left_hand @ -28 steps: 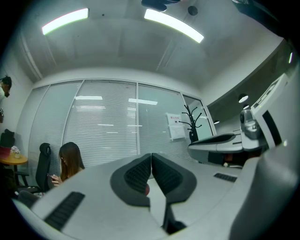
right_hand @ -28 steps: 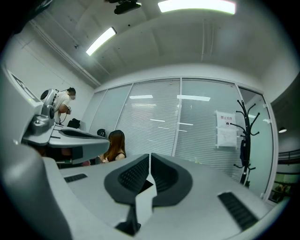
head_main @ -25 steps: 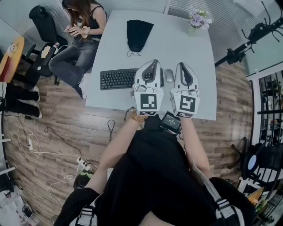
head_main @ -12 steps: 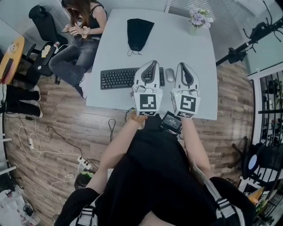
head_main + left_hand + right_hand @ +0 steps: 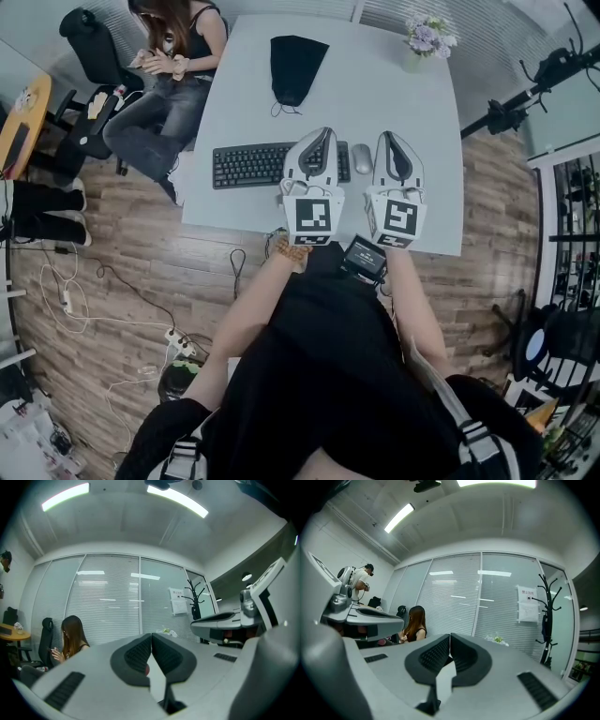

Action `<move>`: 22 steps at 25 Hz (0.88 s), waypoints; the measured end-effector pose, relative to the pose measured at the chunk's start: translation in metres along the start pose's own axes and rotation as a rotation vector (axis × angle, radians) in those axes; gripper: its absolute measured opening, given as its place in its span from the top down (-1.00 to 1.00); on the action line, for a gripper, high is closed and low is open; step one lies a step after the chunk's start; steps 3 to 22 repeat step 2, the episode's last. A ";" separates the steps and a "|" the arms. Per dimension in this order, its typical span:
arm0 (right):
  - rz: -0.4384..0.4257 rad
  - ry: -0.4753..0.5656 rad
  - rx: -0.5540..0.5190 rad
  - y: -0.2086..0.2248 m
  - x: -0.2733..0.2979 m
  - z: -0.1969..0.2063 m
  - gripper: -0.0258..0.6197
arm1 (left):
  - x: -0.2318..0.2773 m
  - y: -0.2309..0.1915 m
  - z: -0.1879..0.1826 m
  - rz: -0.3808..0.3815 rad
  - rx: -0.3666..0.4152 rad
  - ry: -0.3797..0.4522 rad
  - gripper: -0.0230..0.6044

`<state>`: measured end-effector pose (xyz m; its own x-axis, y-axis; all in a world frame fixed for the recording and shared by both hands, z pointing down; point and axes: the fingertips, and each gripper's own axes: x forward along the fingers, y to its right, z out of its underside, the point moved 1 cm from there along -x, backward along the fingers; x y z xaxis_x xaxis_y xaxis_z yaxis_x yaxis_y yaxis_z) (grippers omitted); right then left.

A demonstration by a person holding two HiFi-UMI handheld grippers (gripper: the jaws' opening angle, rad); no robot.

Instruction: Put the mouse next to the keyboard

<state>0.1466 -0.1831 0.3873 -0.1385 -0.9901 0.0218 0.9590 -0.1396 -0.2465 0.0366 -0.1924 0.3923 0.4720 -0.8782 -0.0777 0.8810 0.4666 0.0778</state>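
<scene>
The left gripper (image 5: pixel 151 638) has its two dark pads pressed together with nothing between them, and the right gripper (image 5: pixel 449 637) is the same: jaws together and empty. Both point level across the room, so their own views show only window blinds and a coat stand, not the tabletop.

From the head view the two grippers sit side by side over the near edge of the white table (image 5: pixel 384 94). The mouse (image 5: pixel 359 160) lies on the table in the gap between them, just right of the keyboard (image 5: pixel 246 167), whose right end is partly covered by the left gripper. Whether the two touch cannot be told.

Over the last second almost nothing has changed. The mouse and the keyboard lie where they did, and both grippers hang in the same spot with the jaws as tight as before. That stillness, with the mouse free beside the keyboard, suggests the placing is done and only pulling back is left.

Farther off lie a black bag (image 5: pixel 295 66), and flowers (image 5: pixel 424 39) at the far right corner. A seated person (image 5: pixel 173 66) is at the far left.
</scene>
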 end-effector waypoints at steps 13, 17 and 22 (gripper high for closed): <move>-0.002 -0.005 0.002 0.001 0.003 0.003 0.92 | 0.002 -0.001 0.002 -0.002 -0.002 -0.003 0.89; -0.002 -0.005 0.002 0.001 0.003 0.003 0.92 | 0.002 -0.001 0.002 -0.002 -0.002 -0.003 0.89; -0.002 -0.005 0.002 0.001 0.003 0.003 0.92 | 0.002 -0.001 0.002 -0.002 -0.002 -0.003 0.89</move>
